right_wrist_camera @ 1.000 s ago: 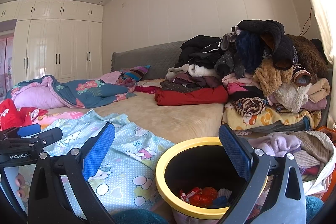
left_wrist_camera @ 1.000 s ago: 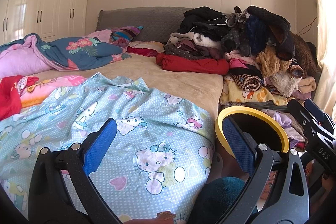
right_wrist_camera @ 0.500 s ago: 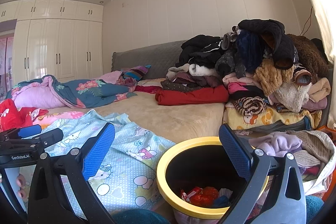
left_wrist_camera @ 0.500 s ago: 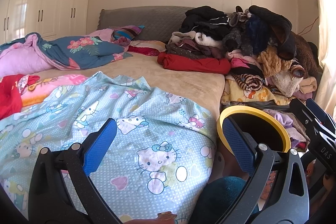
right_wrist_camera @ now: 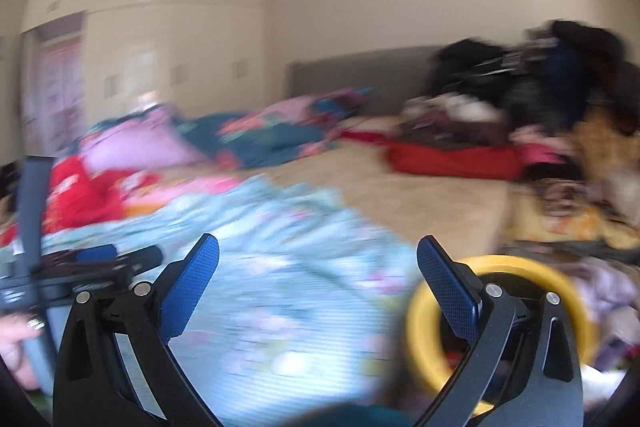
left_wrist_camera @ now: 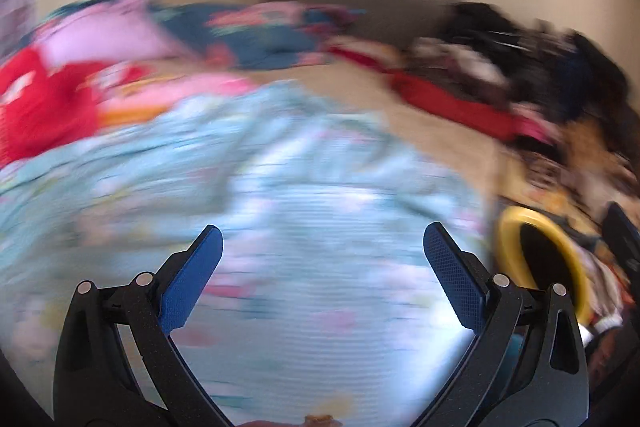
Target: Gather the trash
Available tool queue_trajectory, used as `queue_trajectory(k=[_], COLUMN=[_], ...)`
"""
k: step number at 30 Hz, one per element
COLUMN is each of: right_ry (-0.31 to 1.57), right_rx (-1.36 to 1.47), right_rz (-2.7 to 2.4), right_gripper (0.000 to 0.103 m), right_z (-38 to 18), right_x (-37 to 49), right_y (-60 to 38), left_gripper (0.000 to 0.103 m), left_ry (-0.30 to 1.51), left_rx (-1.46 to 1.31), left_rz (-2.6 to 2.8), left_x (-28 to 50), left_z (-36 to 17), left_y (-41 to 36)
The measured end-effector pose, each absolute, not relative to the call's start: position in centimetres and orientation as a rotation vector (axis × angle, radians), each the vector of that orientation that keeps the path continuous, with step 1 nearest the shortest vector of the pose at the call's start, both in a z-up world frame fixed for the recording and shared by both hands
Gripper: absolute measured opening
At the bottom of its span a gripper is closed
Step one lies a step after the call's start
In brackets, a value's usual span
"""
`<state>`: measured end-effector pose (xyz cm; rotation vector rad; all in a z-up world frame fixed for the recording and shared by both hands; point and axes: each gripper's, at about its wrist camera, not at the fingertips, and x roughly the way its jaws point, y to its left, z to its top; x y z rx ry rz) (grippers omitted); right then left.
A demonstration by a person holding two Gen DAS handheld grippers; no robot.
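Note:
Both views are blurred by motion. The yellow-rimmed trash bin [right_wrist_camera: 424, 311] stands beside the bed, low right in the right wrist view, and at the right edge of the left wrist view [left_wrist_camera: 512, 227]. My left gripper [left_wrist_camera: 322, 237] is open and empty over the light blue Hello Kitty blanket [left_wrist_camera: 280, 207]. My right gripper [right_wrist_camera: 318, 247] is open and empty, its right finger in front of the bin. The left gripper's body shows at the left of the right wrist view [right_wrist_camera: 80, 267]. No loose trash is discernible on the bed.
A pile of clothes [right_wrist_camera: 540, 99] covers the bed's right side. A red folded garment [right_wrist_camera: 452, 161] lies on the tan sheet. Red and pink bedding [left_wrist_camera: 52, 99] sits at the left. White wardrobes [right_wrist_camera: 120, 67] line the far left wall.
Both grippers have swung quickly to the left, so the bin and clothes pile shifted right in both views. Both stay open and empty.

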<state>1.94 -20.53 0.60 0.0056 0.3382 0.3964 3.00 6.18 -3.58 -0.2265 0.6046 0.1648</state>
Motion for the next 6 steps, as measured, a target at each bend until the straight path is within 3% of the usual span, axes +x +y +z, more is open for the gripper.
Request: queue_trajectory(k=[6], right_ry=[0.690], right_rx=[-0.127], right_rz=[0.871], right_gripper=[0.097], right_z=[-3.9], right_x=[5.2], right_y=[-0.2], left_gripper=[0.093], left_ry=[0.737], left_rx=[-0.217], left_rz=[0.680], left_x=[-0.2], left_z=[-7.4], left_y=[23.8])
